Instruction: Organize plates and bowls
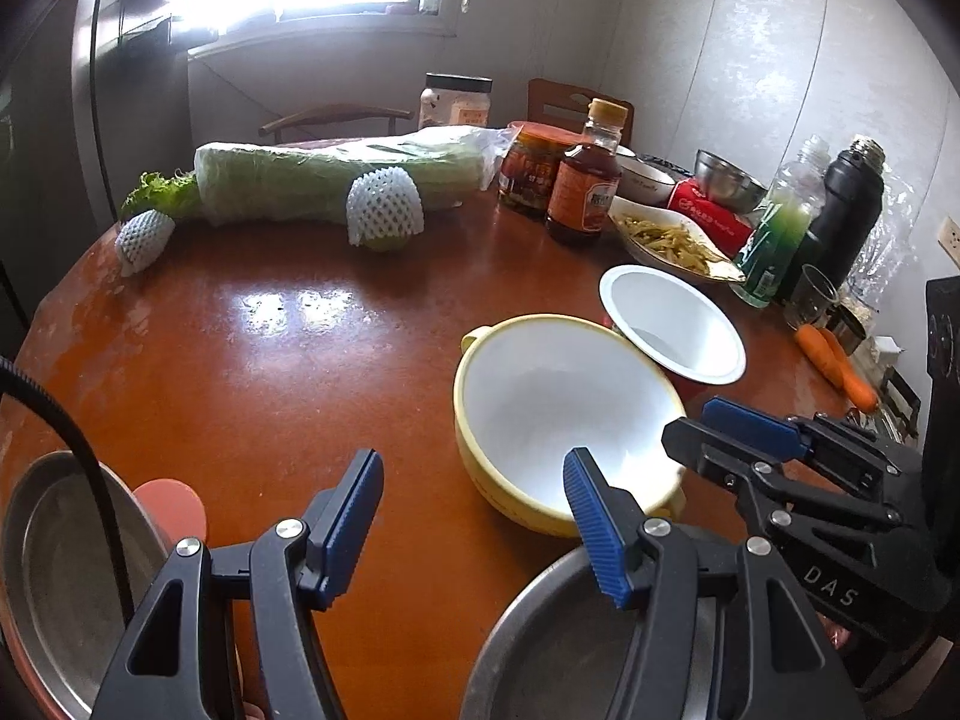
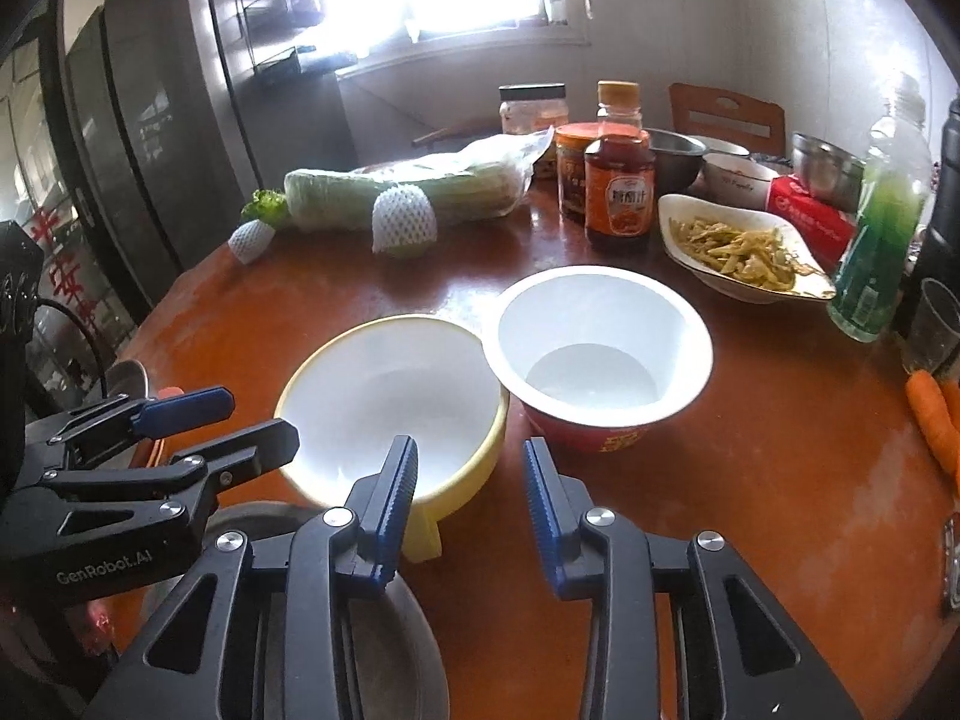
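Note:
A yellow bowl with a white inside (image 1: 558, 414) (image 2: 390, 402) stands on the brown table. My right gripper (image 2: 469, 450) (image 1: 690, 420) is at its near rim beside the yellow handle, one finger inside and one outside. Table shows between the outer pad and the wall, so it is open. My left gripper (image 1: 474, 480) (image 2: 262, 414) stands wide open at the bowl's other side, one fingertip over the rim. Just behind sits a white paper bowl with a red outside (image 1: 672, 324) (image 2: 600, 348). Metal plates (image 1: 54, 570) (image 1: 558, 648) (image 2: 390, 648) lie under the grippers at the near edge.
At the back lie a wrapped cabbage (image 1: 336, 180), two net-wrapped fruits (image 1: 384, 210), a sauce bottle (image 2: 618, 192), a jar (image 1: 528, 174) and a dish of food (image 2: 738, 246). Steel bowls, a green bottle (image 2: 882, 222), a black flask (image 1: 846, 216), a glass and carrots (image 2: 930, 420) crowd the right.

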Motion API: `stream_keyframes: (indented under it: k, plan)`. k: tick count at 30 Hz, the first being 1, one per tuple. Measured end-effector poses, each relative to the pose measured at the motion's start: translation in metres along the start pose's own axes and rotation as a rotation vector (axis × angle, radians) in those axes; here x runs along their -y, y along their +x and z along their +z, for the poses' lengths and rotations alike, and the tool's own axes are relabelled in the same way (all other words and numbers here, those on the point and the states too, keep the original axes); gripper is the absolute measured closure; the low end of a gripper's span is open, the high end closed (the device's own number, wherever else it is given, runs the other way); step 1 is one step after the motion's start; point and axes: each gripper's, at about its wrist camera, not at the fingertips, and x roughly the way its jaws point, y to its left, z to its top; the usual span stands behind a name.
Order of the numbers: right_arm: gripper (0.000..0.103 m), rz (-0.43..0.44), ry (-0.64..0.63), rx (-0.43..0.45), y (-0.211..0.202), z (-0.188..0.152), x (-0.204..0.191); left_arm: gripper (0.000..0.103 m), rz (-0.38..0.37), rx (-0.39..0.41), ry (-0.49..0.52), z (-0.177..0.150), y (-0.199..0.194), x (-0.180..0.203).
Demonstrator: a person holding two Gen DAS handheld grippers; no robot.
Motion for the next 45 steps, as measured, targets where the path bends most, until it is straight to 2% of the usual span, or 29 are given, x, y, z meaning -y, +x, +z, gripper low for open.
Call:
stream_keyframes:
  k: [4,9,11,13,19,32,45]
  plan:
    - [0.074,0.009,-0.011,-0.028,0.013,0.004,0.002,0.041,0.007,-0.02,-0.017,0.003,0.01,-0.002]
    - [0.076,0.009,-0.035,-0.046,0.023,0.007,0.0,0.041,-0.022,-0.05,-0.019,0.003,0.021,-0.001]
    - [0.077,0.011,-0.041,-0.048,0.024,0.008,-0.002,0.045,-0.044,-0.05,-0.021,0.003,0.022,-0.001]
    - [0.077,0.019,-0.048,-0.051,0.026,0.009,-0.004,0.054,-0.063,-0.057,-0.017,0.003,0.023,0.0]
    - [0.078,0.005,-0.083,-0.048,0.027,0.014,-0.012,0.056,-0.069,-0.054,-0.037,0.002,0.022,-0.006]
    - [0.078,0.029,-0.078,0.014,0.014,0.023,-0.024,0.056,-0.064,0.019,-0.059,0.007,-0.001,-0.013]
    - [0.077,0.031,-0.106,0.103,-0.026,0.026,-0.039,0.056,-0.061,0.096,-0.037,0.007,-0.038,-0.007]
